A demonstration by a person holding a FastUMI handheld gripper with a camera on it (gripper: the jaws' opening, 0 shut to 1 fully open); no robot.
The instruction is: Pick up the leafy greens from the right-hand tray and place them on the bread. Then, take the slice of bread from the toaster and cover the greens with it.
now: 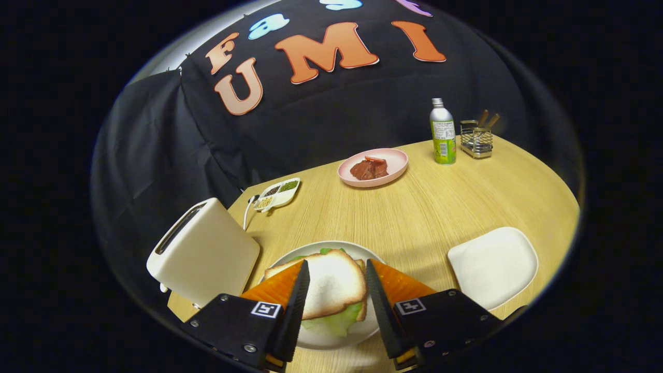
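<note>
A slice of bread [334, 285] lies flat on top of leafy greens [336, 322], whose light green edges stick out beneath it. The stack rests on a round white plate [362, 252] just ahead of my fingers. My gripper [336, 264] hovers over this stack, open, with the bread showing in the gap between the two fingers; the left finger covers the slice's left edge. The white toaster [202, 254] stands to the left of the plate, and no bread rises from its slot. The white tray [492, 267] to the right of the plate is bare.
Farther back on the wooden table [414, 217] are a pink plate [396, 158] with dark red meat, a green-labelled bottle [443, 133], a wire holder [476, 139] with sticks, and a small divided condiment dish [278, 194] beside the toaster's cord.
</note>
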